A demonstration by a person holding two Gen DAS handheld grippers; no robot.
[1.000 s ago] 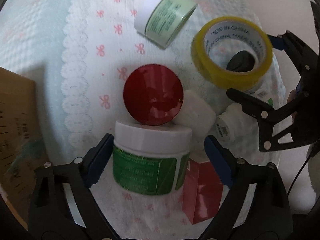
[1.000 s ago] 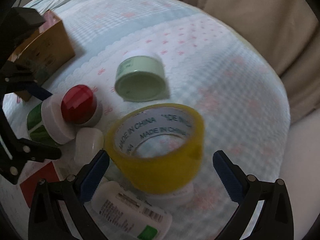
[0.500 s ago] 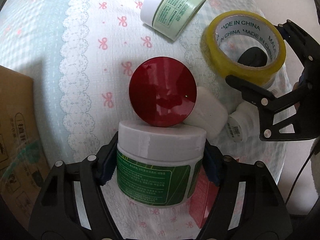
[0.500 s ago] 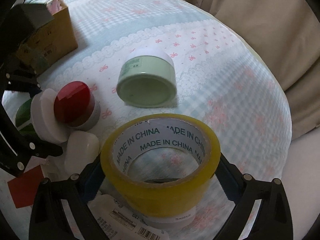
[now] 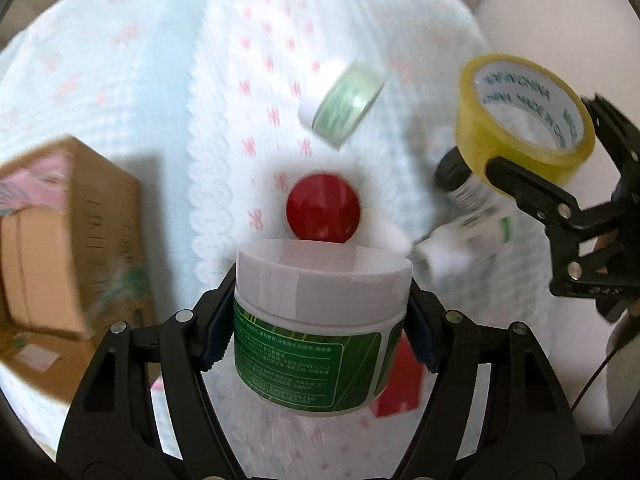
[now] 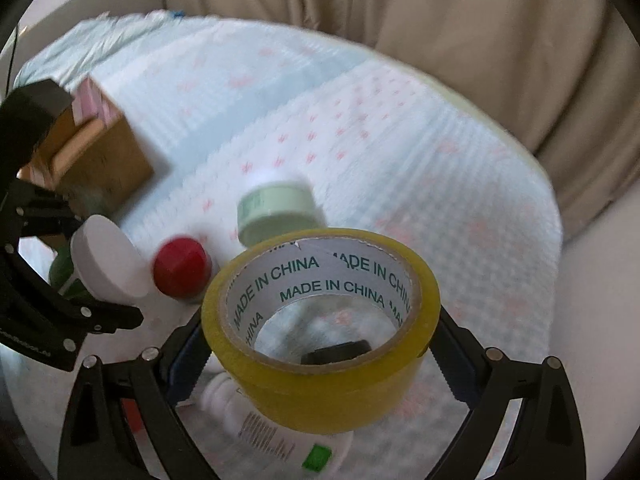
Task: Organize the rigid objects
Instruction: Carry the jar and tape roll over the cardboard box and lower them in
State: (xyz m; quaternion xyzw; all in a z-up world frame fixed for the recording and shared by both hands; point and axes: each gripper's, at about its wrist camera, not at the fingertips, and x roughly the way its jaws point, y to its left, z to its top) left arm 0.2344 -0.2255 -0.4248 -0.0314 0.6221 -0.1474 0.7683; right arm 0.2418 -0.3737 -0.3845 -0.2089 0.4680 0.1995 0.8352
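Note:
My left gripper (image 5: 320,320) is shut on a green-labelled jar with a white lid (image 5: 316,320) and holds it above the cloth; the jar also shows in the right wrist view (image 6: 104,264). My right gripper (image 6: 320,344) is shut on a yellow tape roll (image 6: 320,364), lifted off the cloth; the roll also shows in the left wrist view (image 5: 520,120). On the cloth lie a red-lidded jar (image 5: 323,208), a pale green jar (image 5: 344,104) on its side, and a white bottle (image 6: 276,436) under the tape roll.
An open cardboard box (image 5: 64,240) stands to the left on the patterned cloth (image 5: 240,60). A red card (image 5: 400,384) lies under the green jar. A beige curtain (image 6: 440,40) hangs behind the bed.
Both grippers closed on their objects and lifted them: the left raised the green jar, the right raised the tape roll. The things on the cloth look smaller and farther.

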